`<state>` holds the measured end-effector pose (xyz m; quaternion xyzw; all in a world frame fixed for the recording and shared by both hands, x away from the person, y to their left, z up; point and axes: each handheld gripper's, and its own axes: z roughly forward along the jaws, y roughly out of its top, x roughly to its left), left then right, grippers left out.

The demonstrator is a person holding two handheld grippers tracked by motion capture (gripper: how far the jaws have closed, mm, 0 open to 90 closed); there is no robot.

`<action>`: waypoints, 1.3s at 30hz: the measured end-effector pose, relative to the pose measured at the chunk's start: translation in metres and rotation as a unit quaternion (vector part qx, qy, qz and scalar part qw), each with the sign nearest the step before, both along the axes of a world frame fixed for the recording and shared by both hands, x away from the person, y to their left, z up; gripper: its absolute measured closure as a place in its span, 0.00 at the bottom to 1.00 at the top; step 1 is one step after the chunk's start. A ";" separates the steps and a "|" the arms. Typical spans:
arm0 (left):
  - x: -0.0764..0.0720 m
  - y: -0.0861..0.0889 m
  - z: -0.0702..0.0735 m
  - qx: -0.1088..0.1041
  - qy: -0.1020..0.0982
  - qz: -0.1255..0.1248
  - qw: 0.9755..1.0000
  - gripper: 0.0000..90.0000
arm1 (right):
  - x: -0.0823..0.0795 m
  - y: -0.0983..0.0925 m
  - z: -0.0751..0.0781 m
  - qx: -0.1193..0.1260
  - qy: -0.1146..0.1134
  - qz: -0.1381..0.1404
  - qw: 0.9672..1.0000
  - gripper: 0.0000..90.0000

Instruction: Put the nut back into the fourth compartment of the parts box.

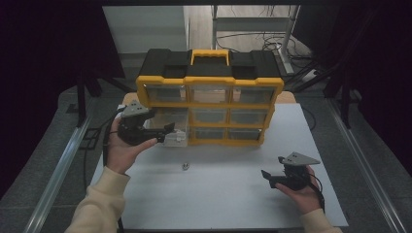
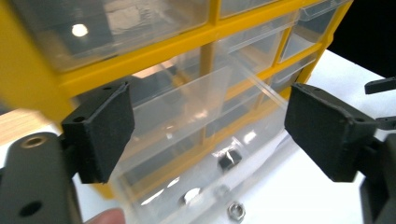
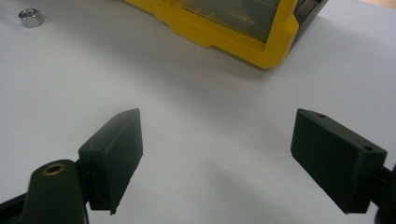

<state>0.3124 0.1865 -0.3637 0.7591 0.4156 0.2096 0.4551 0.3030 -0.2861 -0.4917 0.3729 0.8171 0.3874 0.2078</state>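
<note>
Standing on a white table [image 1: 218,194], a yellow-framed organizer [image 1: 210,104] with a black top and yellow carry handle [image 1: 210,56] shows three rows of clear plastic drawers. One clear drawer [image 2: 196,154] at the lower left of the cabinet is pulled out toward the left gripper [image 1: 163,133] and sits straight ahead of it, partly between its two black jaws. That drawer is see-through, thin-walled, box-shaped, with a raised front lip; a dark nut [image 2: 229,161] and a bright metal piece [image 2: 190,195] lie on its floor. The left gripper's jaws stand spread wide, one to each side of the drawer front, and the pads press on nothing; the drawer wall lies between them without contact that can be made out. A fingertip [image 2: 107,217] shows at the lower edge of the left gripper view, just below the drawer's near corner. A loose silver hex nut [image 2: 236,211] lies on the table just beneath and in front of the left gripper, outside the drawer. The right gripper [image 1: 272,175] is held low over the table, well apart from the organizer, jaws spread with bare tabletop between them; ahead of it and to its upper left lies the hex nut, and farther ahead the organizer's yellow lower corner.
</note>
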 end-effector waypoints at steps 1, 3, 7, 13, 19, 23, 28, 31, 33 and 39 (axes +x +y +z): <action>-0.003 0.004 0.000 -0.005 -0.004 0.006 1.000 0.18 | 0.000 0.000 0.000 0.000 0.000 0.000 1.000 0.19; -0.009 0.012 0.000 -0.015 -0.005 0.009 1.000 0.18 | 0.000 0.001 0.000 0.000 0.001 0.000 1.000 0.19; -0.017 0.021 -0.003 -0.011 -0.007 0.008 1.000 0.18 | 0.000 0.001 0.000 0.000 0.000 0.001 1.000 0.19; -0.029 0.030 -0.013 -0.005 -0.010 0.009 1.000 0.17 | 0.000 0.001 0.000 0.001 0.000 -0.001 1.000 0.19; -0.040 0.036 -0.023 0.004 -0.018 0.024 1.000 0.17 | 0.000 0.001 0.000 0.000 0.000 0.000 1.000 0.19; -0.043 0.044 -0.031 0.001 -0.006 0.030 1.000 0.16 | 0.000 0.001 0.000 0.000 0.001 0.000 1.000 0.19; -0.045 0.048 -0.043 0.005 0.009 0.047 0.999 0.18 | 0.000 0.001 0.000 0.000 0.001 0.001 1.000 0.19; -0.046 0.047 -0.051 0.008 0.019 0.045 0.999 0.19 | 0.000 0.001 0.000 0.000 0.001 0.002 1.000 0.19; -0.046 0.046 -0.055 0.011 0.023 0.044 0.999 0.19 | -0.001 0.002 0.001 0.000 0.000 0.002 1.000 0.19; -0.044 0.043 -0.068 0.016 0.038 0.041 0.998 0.20 | 0.000 0.002 0.000 0.000 0.000 0.004 1.000 0.19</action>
